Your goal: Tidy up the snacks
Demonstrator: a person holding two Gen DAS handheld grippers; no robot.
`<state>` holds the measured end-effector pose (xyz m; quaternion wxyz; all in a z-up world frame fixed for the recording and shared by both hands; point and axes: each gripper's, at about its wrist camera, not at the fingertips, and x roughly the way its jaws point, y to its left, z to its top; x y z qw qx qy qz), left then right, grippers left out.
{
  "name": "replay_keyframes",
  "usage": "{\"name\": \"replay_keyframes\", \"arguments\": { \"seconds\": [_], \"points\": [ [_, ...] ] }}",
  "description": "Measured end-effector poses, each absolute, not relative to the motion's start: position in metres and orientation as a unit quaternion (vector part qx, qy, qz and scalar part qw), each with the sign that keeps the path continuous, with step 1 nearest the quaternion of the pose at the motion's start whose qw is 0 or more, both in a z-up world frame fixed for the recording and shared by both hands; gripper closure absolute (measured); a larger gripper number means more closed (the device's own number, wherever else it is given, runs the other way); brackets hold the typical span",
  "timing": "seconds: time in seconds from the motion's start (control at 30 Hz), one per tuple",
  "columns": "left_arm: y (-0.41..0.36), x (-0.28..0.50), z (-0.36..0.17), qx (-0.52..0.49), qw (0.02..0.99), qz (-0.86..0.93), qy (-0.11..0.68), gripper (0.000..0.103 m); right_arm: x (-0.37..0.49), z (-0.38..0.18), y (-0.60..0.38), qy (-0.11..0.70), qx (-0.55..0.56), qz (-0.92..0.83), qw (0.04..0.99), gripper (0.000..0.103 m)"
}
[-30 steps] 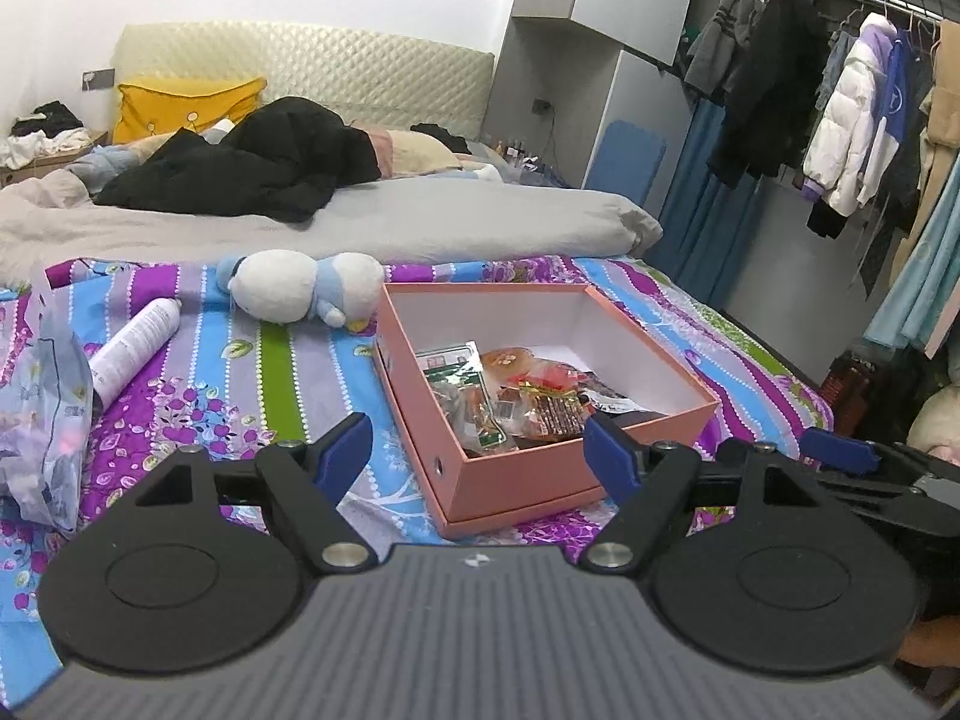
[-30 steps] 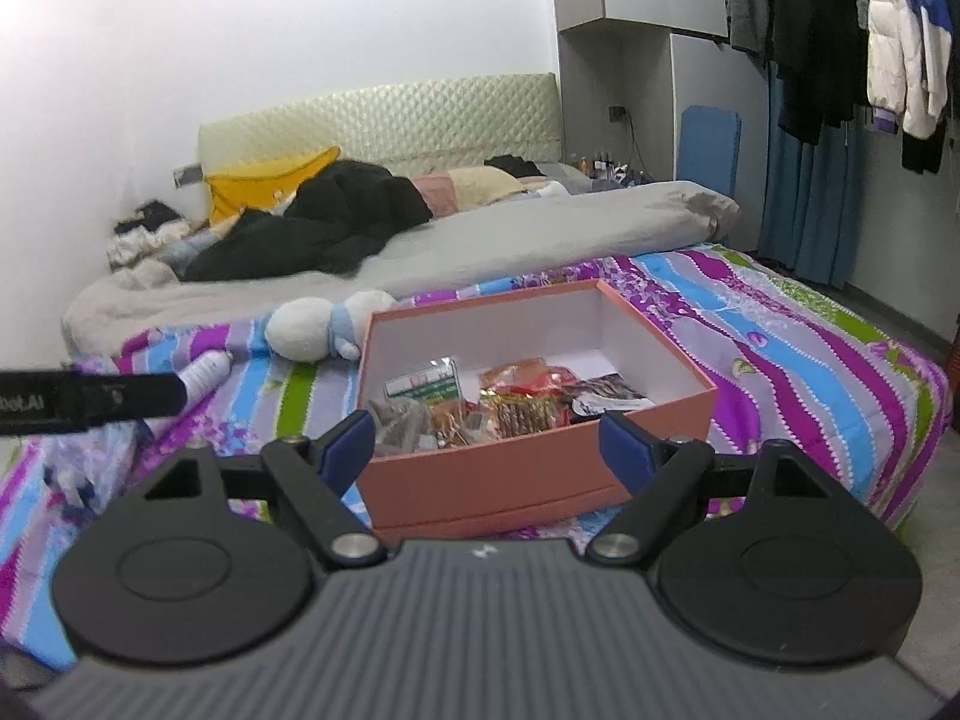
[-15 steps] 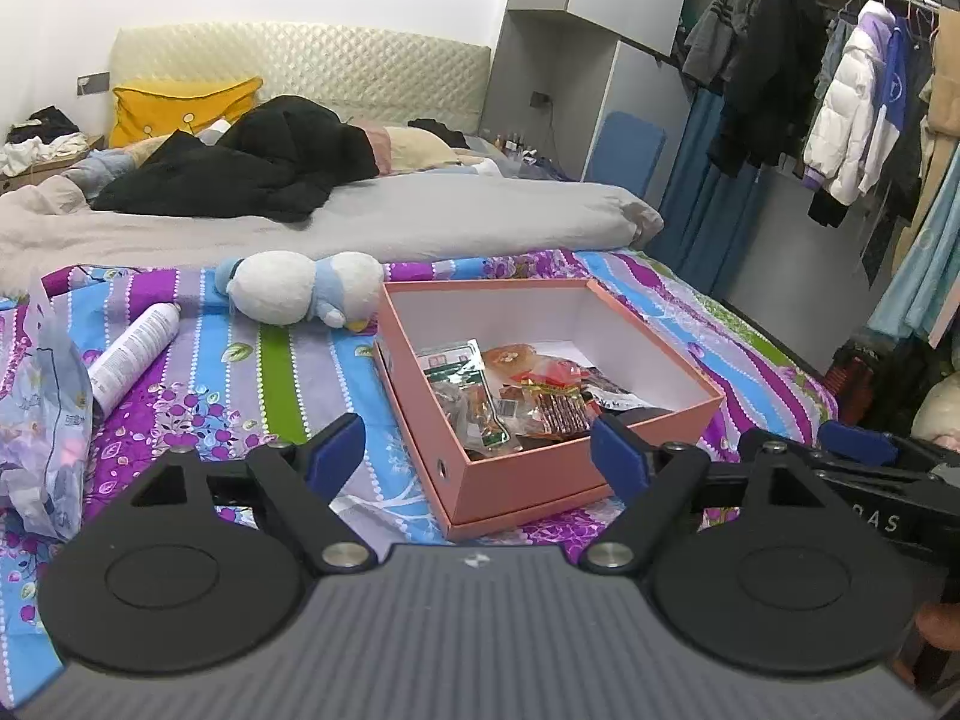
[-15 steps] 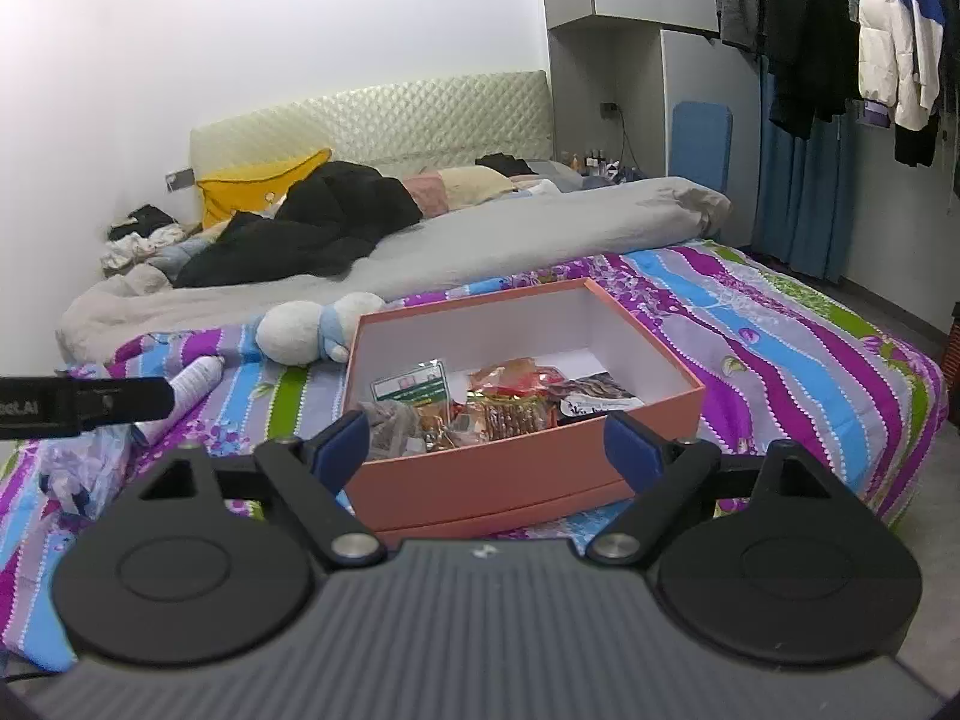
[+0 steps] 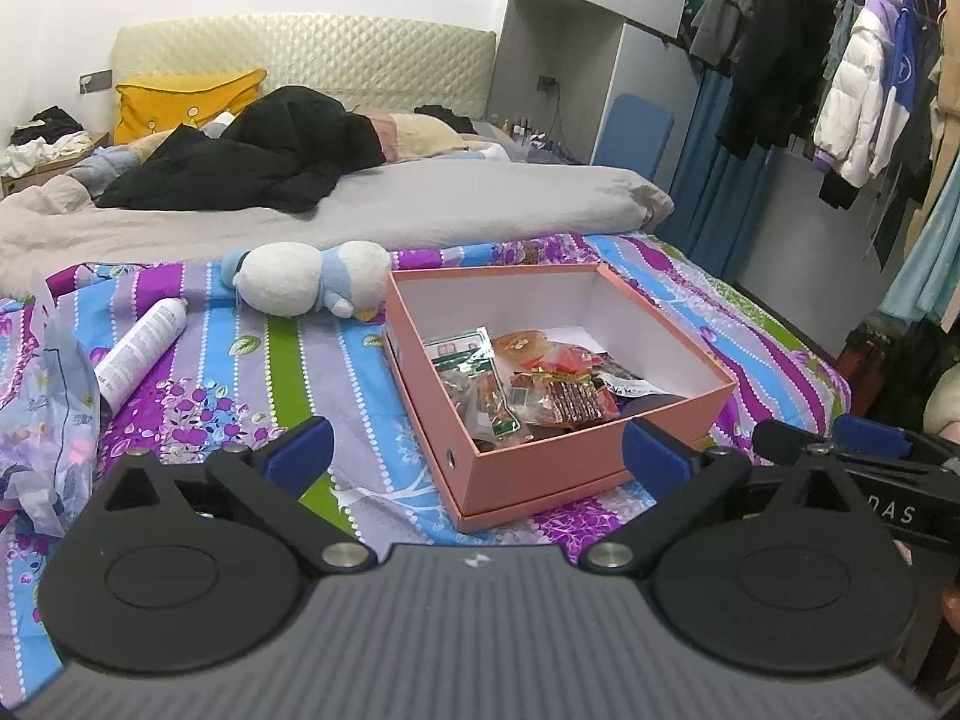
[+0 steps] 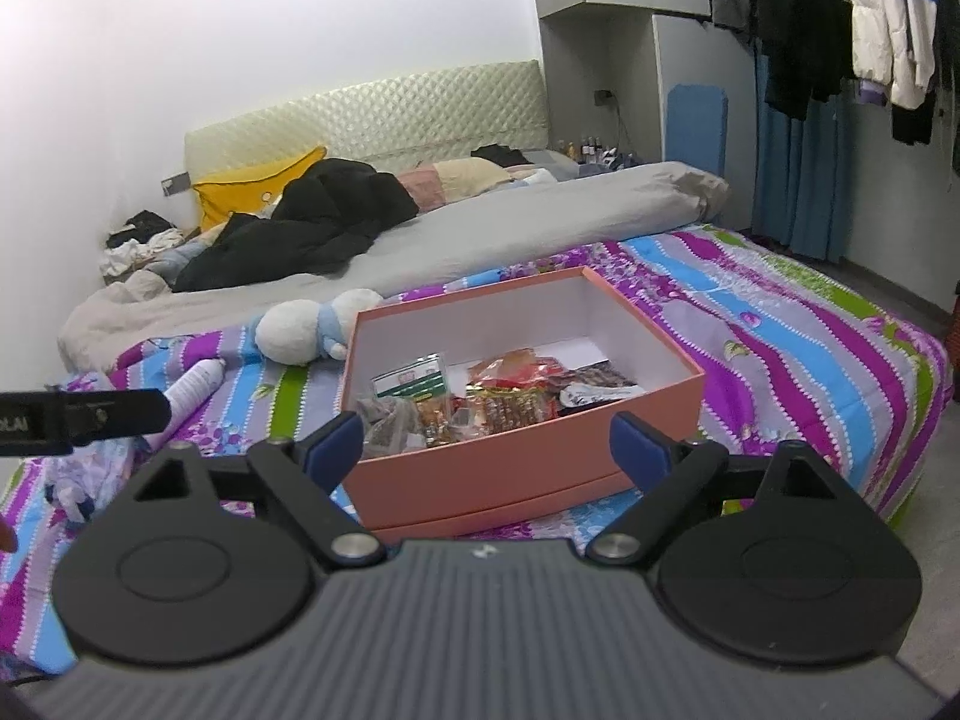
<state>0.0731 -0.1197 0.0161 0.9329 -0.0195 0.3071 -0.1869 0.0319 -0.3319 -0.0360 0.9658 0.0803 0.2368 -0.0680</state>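
Observation:
An open salmon-pink box [image 5: 540, 468] [image 6: 522, 474] sits on the striped bedspread. Several snack packets [image 5: 528, 384] [image 6: 480, 396] lie in its near half. My left gripper [image 5: 477, 456] is open and empty, held back from the box's near left corner. My right gripper [image 6: 486, 447] is open and empty, in front of the box's near wall. The right gripper's side shows at the right edge of the left wrist view [image 5: 870, 474]. The left gripper's side shows at the left edge of the right wrist view [image 6: 84, 420].
A white plush toy [image 5: 306, 285] [image 6: 306, 330] lies behind the box's left corner. A white bottle [image 5: 138, 354] and a pale plastic bag [image 5: 48, 414] lie at the left. Grey duvet and black clothes are beyond. Hanging clothes [image 5: 852, 90] are at the right.
Both grippers have drawn back and risen slightly from the box, still open. The snacks and box have not moved.

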Motion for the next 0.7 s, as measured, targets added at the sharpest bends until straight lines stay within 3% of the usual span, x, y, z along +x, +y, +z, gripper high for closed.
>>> {"name": "replay_keyframes", "arguments": {
  "seconds": [0.7],
  "points": [
    [-0.1197, 0.0735, 0.0176, -0.024, 0.935, -0.186, 0.301, 0.000, 0.0289, -0.0347, -0.3322, 0.234, 0.087, -0.056, 0.967, 0.012]
  ]
}}
